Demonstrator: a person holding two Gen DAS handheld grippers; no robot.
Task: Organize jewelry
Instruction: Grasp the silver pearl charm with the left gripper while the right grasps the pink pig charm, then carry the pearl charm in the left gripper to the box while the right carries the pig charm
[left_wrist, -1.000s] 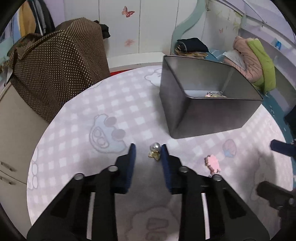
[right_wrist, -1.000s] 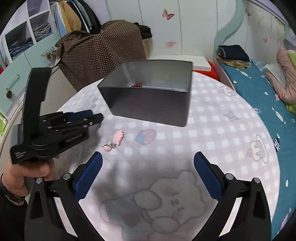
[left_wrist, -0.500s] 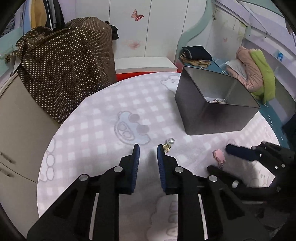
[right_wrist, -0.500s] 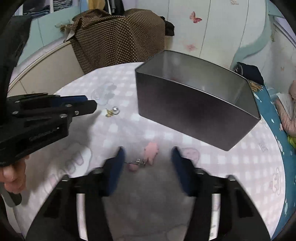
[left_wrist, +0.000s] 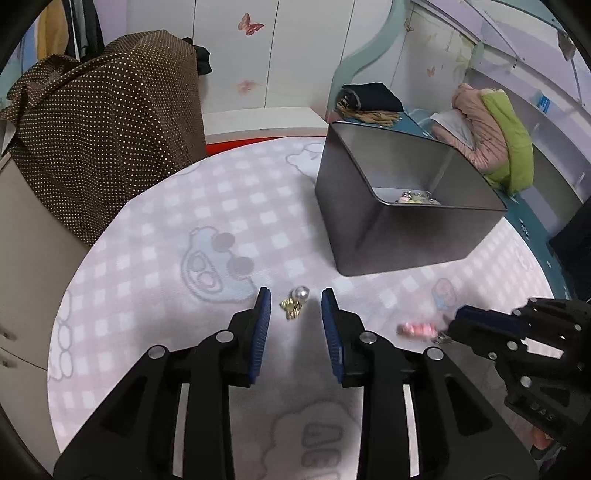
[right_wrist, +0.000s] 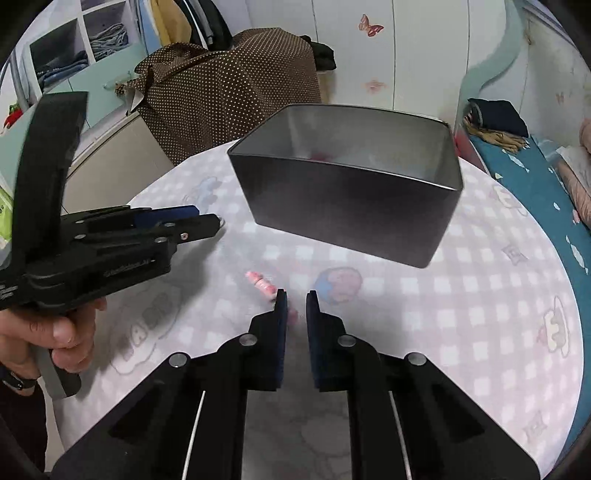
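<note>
Jewelry lies scattered on a round table (left_wrist: 155, 221) covered in a pale checked cloth with cartoon prints. Far left, beyond the table's edge, a brown polka-dot cloth (left_wrist: 110, 110) drapes over furniture, clear of the work. Near the middle, the left gripper (left_wrist: 295, 306) hovers low with its blue-padded fingers (left_wrist: 261, 325) spread apart, and a pearl earring with a gold charm (left_wrist: 295, 301) sits on the cloth between the tips, touching neither. Farther right and farther back stands a grey metal tin (left_wrist: 399, 236), open-topped, with a few small pieces lying in its far corner; its tall near wall hides most of the floor. Right of the earring, a pink charm (left_wrist: 415, 328) lies on the cloth, blurred. The right gripper (right_wrist: 295, 301) has its fingers drawn nearly together at the charm's ring end, only a narrow gap showing; whether they actually pinch it cannot be told. Nothing stands between either gripper and the tin.
</note>
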